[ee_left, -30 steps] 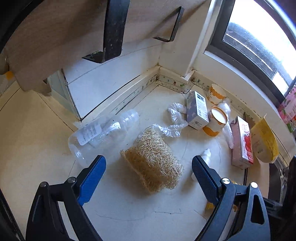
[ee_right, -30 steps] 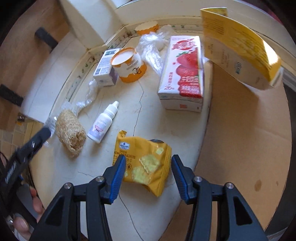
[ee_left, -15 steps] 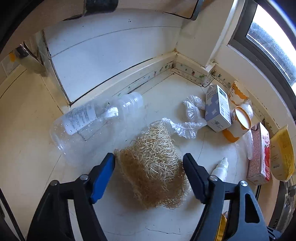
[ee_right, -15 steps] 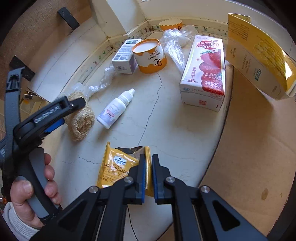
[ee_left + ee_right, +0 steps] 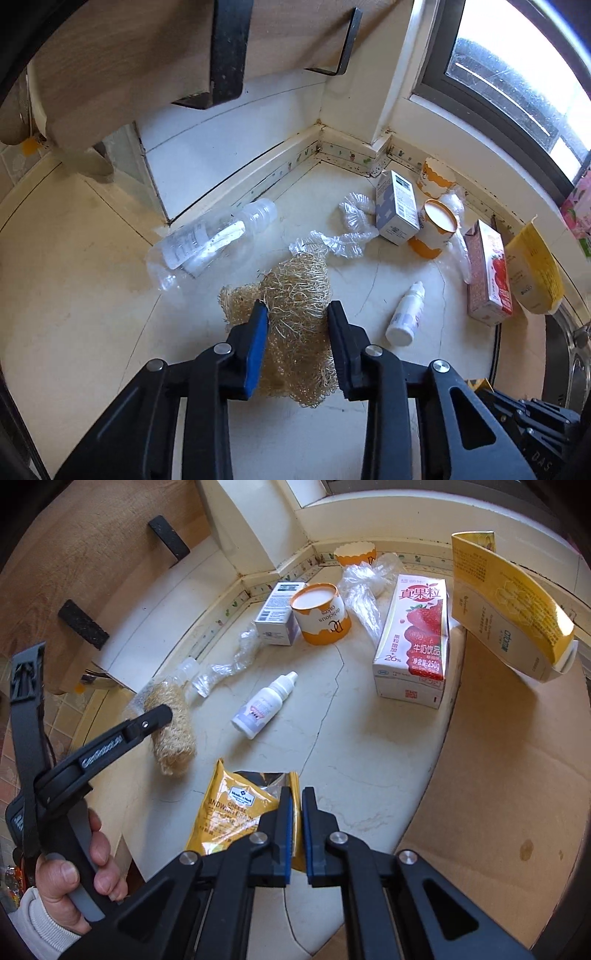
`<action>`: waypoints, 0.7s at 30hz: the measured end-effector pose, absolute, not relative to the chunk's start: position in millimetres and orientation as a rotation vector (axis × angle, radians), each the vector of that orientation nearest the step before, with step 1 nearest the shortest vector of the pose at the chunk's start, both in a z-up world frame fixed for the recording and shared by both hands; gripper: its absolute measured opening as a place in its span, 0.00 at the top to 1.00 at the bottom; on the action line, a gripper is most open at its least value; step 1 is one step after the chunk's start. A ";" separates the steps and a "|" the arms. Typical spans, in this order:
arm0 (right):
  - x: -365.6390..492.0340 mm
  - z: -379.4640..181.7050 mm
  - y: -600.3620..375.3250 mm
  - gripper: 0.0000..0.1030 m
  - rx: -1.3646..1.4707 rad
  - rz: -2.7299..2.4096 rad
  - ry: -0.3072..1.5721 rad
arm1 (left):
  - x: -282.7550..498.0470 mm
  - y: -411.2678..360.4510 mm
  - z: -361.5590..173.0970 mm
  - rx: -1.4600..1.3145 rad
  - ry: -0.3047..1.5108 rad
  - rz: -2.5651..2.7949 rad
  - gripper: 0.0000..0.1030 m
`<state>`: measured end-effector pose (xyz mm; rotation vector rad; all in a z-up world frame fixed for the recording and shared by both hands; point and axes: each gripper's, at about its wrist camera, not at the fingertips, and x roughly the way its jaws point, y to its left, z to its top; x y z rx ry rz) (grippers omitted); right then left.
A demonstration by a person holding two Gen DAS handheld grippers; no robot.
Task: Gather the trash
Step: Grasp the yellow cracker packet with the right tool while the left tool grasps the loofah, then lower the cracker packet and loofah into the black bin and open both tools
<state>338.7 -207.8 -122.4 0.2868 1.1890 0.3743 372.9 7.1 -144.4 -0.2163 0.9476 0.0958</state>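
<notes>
- The left gripper (image 5: 297,314) has its jaws closing on the loofah sponge (image 5: 295,295); both pads press into its sides and the fibres bulge above and below them.
- The loofah sponge is a tan, wiry, net-like roll lying on the cream countertop (image 5: 74,295), frayed at the near end.
- Seen from the right wrist, the left gripper (image 5: 159,716) reaches over the loofah sponge (image 5: 173,734), and the person's hand (image 5: 79,867) wraps its grey handle.
- The right gripper (image 5: 294,794) has its jaws drawn together on the right edge of the yellow cracker packet (image 5: 236,812), with only a thin strip of foil between the pads.
- The cracker packet is crumpled, torn open at the top with dark foil showing, and lies on the countertop (image 5: 351,757) just in front of the gripper.
- Just beyond the loofah sponge lie an empty clear plastic bottle (image 5: 207,240) on its side and a strip of crinkled clear plastic wrap (image 5: 343,240).
- A small white dropper bottle (image 5: 264,705) lies on its side between the loofah sponge and the strawberry milk carton (image 5: 413,642).
- Farther back near the corner sit a small grey box (image 5: 277,613), an orange and white paper cup (image 5: 321,613) tipped on its side, a clear plastic bag (image 5: 364,590) and a second paper cup (image 5: 354,555).
- A curled yellow package (image 5: 509,602) is at the right, over a brown cardboard surface (image 5: 498,775).
</notes>
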 end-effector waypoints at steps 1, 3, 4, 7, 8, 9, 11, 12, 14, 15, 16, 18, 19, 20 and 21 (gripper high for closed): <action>334.5 -119.5 -208.3 0.96 0.292 0.371 1.182 | 364.9 9.2 -138.7 -0.215 0.941 0.083 0.71; 325.6 -112.7 -207.7 0.96 0.298 0.360 1.166 | 347.4 14.4 -126.6 -0.214 0.927 0.055 0.71; 320.6 -109.4 -207.6 0.96 0.302 0.354 1.158 | 338.6 16.9 -120.6 -0.212 0.918 0.037 0.71; 304.0 -98.7 -205.1 0.96 0.309 0.332 1.129 | 311.9 25.1 -105.8 -0.207 0.899 -0.018 0.71; 296.9 -94.8 -203.6 0.96 0.311 0.323 1.119 | 301.5 28.3 -101.1 -0.205 0.892 -0.040 0.71; 289.5 -91.5 -201.2 0.96 0.314 0.314 1.111 | 291.1 31.5 -96.9 -0.205 0.885 -0.063 0.71; 272.7 -85.4 -195.8 0.96 0.324 0.293 1.096 | 271.9 36.8 -90.7 -0.201 0.877 -0.110 0.71; 262.9 -82.5 -192.4 0.96 0.329 0.282 1.091 | 261.0 40.4 -87.6 -0.197 0.876 -0.136 0.71; 244.3 -78.8 -184.8 0.96 0.342 0.269 1.089 | 237.9 47.3 -82.1 -0.187 0.874 -0.183 0.71; 231.3 -76.8 -177.4 0.96 0.348 0.264 1.090 | 225.3 51.3 -79.7 -0.179 0.872 -0.203 0.71; 220.3 -75.7 -171.0 0.96 0.350 0.260 1.092 | 213.7 55.1 -77.5 -0.172 0.868 -0.222 0.71; 196.9 -74.4 -155.6 0.96 0.349 0.262 1.100 | 188.1 64.7 -75.1 -0.160 0.868 -0.262 0.71; 185.1 -74.1 -147.3 0.96 0.342 0.262 1.103 | 176.0 69.5 -75.2 -0.156 0.868 -0.277 0.71; 174.0 -75.0 -139.4 0.96 0.332 0.262 1.108 | 162.8 74.6 -76.5 -0.151 0.870 -0.295 0.71; 161.1 -76.8 -130.6 0.96 0.326 0.259 1.114 | 152.4 78.4 -78.4 -0.147 0.874 -0.308 0.71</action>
